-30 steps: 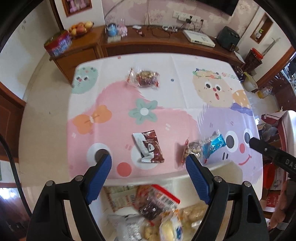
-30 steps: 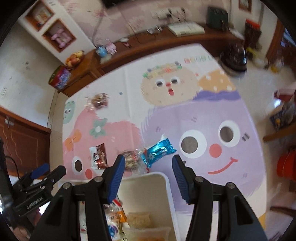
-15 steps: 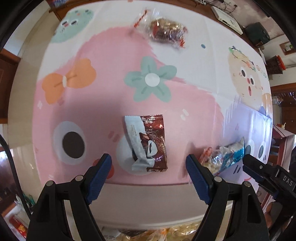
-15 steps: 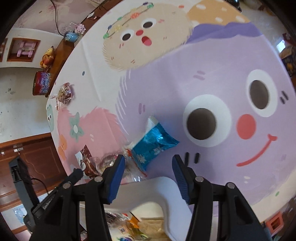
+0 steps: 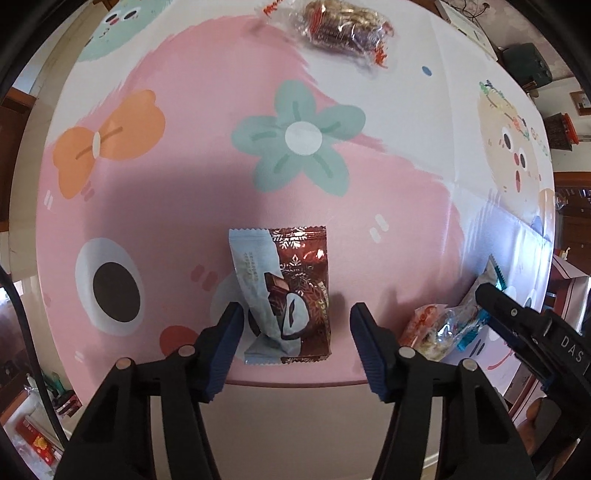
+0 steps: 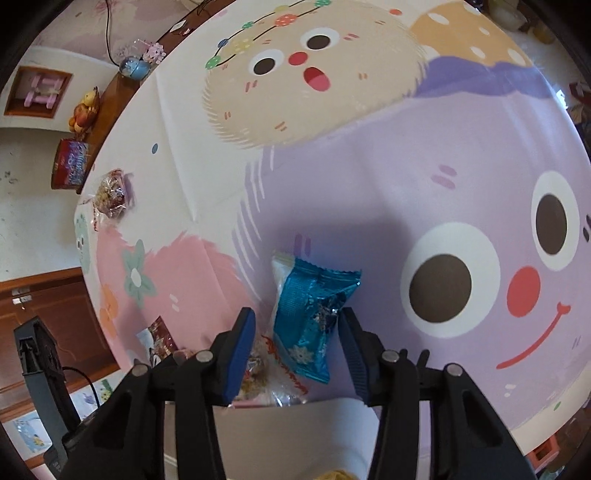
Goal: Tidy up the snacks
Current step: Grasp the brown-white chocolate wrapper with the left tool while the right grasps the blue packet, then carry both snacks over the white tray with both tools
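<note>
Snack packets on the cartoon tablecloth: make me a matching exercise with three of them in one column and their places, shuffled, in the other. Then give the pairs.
Things
1. brown chocolate packet
2. blue packet
3. clear bag of wrapped sweets

Places
A. far side of the table, beyond the green flower
B. between the open fingers of the left gripper
C. between the open fingers of the right gripper, on the purple print

Pairs: 1-B, 2-C, 3-A

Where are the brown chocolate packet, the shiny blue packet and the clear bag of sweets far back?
Brown chocolate packet (image 5: 295,291), left wrist view, its middle.
Shiny blue packet (image 6: 312,314), right wrist view, its middle.
Clear bag of sweets (image 5: 343,26), left wrist view, its bulging middle.
</note>
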`<state>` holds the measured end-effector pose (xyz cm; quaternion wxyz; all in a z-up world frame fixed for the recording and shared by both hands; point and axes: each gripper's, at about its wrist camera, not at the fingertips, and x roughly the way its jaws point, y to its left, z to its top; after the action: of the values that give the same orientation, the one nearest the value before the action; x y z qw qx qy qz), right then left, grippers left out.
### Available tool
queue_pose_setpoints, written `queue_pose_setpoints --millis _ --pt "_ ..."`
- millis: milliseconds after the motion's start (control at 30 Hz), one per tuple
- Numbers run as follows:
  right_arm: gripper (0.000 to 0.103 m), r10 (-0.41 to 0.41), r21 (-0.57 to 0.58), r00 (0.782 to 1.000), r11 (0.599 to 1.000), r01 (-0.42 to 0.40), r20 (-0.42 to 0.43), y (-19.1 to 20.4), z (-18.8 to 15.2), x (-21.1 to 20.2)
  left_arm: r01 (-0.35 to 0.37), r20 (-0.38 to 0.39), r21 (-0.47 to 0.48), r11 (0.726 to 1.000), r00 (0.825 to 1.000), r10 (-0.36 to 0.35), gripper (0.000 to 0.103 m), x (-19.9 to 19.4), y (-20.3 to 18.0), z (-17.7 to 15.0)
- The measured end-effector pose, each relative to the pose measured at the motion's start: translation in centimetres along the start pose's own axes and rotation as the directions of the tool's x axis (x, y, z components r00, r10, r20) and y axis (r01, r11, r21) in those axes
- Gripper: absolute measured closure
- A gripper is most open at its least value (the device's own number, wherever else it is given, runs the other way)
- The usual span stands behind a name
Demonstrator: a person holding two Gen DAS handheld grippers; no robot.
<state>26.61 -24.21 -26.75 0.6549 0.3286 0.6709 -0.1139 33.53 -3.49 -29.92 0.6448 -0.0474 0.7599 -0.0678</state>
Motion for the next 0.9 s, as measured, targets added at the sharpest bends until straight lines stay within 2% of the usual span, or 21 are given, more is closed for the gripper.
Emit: queue_pose_setpoints --millis 200,300,333,367,600,733,900 --pt "0.060 -0.086 -0.049 0.996 0.995 0.087 0.022 1.3 0.5 0.1 -0.032 0.003 0.022 0.999 0.999 0.032 0.046 0.3 -0.6 -0.3" --pt "0.067 -0.100 -0.033 0.995 0.994 0.100 0.026 1.3 0.8 0.0 -0.083 0.011 0.046 0.995 0.997 0.083 0.055 0.4 -1.5 0.0" --pt "0.072 -0.101 -0.033 0.994 0.994 0.102 0.032 1.4 1.0 -0.1 -0.102 0.019 0.056 0.993 0.995 0.101 0.063 0.4 -1.9 0.0" --pt "0.073 -0.102 -0.038 0.994 0.994 0.103 0.041 1.3 1.0 -0.2 -0.109 0.025 0.067 0.992 0.994 0.107 0.065 0.3 -2.1 -0.1" --pt "0.078 -0.107 -0.107 0.988 0.987 0.119 0.111 1.8 0.2 -1.3 -0.078 0.056 0.051 0.996 0.996 0.075 0.068 -0.4 -1.8 -0.5" --pt "0.079 -0.074 -0.128 0.983 0.987 0.096 0.168 2.3 -0.1 -3.3 -0.070 0.124 0.057 0.996 0.990 0.062 0.069 -2.9 -1.6 -1.3" --pt "0.079 -0.047 -0.180 0.960 0.979 0.099 0.274 3.2 -1.6 -7.1 -0.057 0.224 0.076 0.995 0.974 0.039 0.069 -7.4 -1.6 -3.0"
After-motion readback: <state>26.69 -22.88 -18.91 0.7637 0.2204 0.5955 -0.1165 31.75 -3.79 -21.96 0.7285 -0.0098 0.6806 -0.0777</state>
